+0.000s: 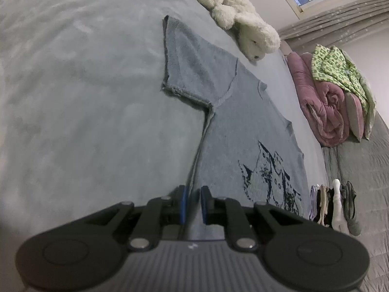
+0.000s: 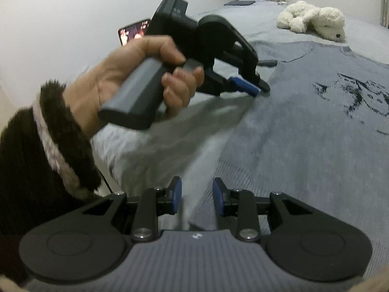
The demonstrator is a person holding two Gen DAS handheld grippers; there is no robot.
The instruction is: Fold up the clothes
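A blue-grey T-shirt [image 1: 243, 126] with a dark cat print lies spread on the grey bed [image 1: 73, 73]. My left gripper [image 1: 193, 192] is shut on the shirt's side edge, and the cloth runs out from between its blue pads. In the right wrist view a hand [image 2: 121, 73] holds that left gripper [image 2: 257, 88], which lifts a blurred strip of the T-shirt [image 2: 182, 126] off the bed. My right gripper [image 2: 197, 187] stands open at the shirt's lower edge. The lifted cloth hangs between its pads, which do not press on it.
A white plush toy [image 1: 243, 19] lies beyond the shirt's sleeve. A rolled pink quilt [image 1: 323, 102] with a green patterned cloth [image 1: 338, 65] sits at the right, and a row of folded small items [image 1: 335, 204] lies below it. A lit phone [image 2: 132, 32] stands behind the hand.
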